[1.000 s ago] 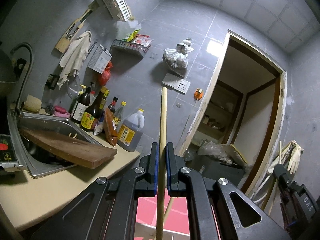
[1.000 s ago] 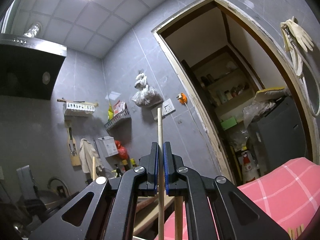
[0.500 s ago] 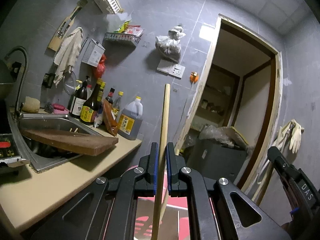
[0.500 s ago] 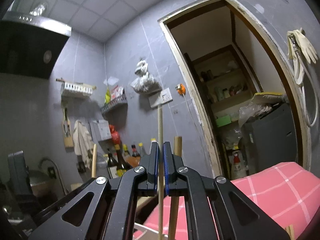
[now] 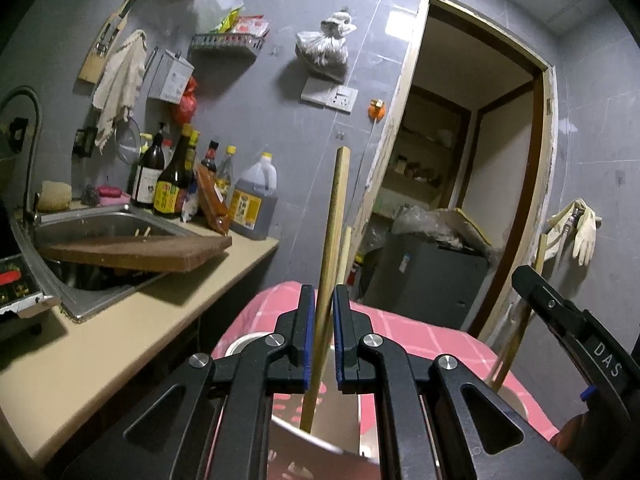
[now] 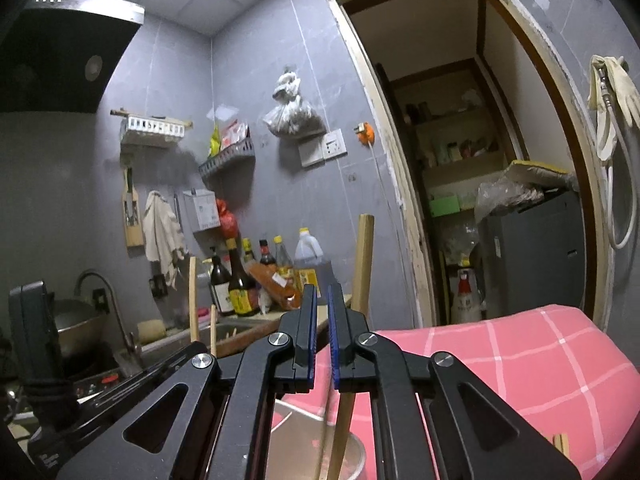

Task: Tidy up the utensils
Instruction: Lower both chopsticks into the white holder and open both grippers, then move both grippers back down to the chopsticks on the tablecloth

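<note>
Chopstick (image 5: 335, 216): stands between the left gripper (image 5: 320, 336) jaws, which are parted; its lower end sits in the cup (image 5: 240, 346) on the pink cloth (image 5: 440, 340).
Right gripper (image 6: 320, 332): jaws slightly apart, nothing clearly clamped.
Advice: lift straight up, clear of leaning sticks.

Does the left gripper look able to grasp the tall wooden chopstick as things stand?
Probably yes: the chopstick stands between the parted jaws of the left gripper, with nothing blocking it; closing should catch it.

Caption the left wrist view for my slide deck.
Left gripper open around a wooden chopstick standing in a white cup on a pink checked cloth.
</note>
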`<state>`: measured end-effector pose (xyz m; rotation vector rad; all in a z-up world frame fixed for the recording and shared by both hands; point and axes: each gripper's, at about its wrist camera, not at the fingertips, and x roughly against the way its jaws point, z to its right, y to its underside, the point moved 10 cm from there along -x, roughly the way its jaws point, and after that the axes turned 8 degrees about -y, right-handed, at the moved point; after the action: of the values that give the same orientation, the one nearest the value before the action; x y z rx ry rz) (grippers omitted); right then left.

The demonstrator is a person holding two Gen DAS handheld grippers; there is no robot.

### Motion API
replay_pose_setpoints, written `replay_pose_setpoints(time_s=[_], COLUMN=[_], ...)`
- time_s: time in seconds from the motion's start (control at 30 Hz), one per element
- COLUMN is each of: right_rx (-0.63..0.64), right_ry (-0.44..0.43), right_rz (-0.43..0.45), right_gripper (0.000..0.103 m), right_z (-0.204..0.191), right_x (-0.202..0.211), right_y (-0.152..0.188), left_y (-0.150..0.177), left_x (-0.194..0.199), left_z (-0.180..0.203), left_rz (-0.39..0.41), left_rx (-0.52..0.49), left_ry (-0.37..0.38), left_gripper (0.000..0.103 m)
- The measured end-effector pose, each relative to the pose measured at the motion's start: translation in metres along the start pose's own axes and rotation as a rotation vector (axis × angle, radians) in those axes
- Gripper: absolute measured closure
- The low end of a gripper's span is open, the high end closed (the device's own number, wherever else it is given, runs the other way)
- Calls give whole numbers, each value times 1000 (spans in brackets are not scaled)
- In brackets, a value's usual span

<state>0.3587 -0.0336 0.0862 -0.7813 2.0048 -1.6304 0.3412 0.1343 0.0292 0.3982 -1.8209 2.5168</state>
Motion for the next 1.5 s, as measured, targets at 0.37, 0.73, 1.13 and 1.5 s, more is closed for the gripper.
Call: replay_pose_setpoints(time_s=[0.37, 0.73, 1.13, 1.5], right_rx=[22, 31, 68, 65], right_ry=[-21, 17, 149, 258], right_rz=[-6, 28, 9, -74], right_gripper=[82, 44, 6, 0], right_z=[-12, -1, 35, 78], right_x=[24, 81, 155, 191], right_y=[-10, -30, -33, -13], left_y=[-8, -18, 1, 53], left_x=[17, 54, 91, 97], left_z=[5, 30, 80, 131], left_rz=[-9, -13, -36, -119], left_rx=[2, -20, -107, -214], left_ry=[40, 86, 155, 226], left_gripper=[91, 55, 21, 8])
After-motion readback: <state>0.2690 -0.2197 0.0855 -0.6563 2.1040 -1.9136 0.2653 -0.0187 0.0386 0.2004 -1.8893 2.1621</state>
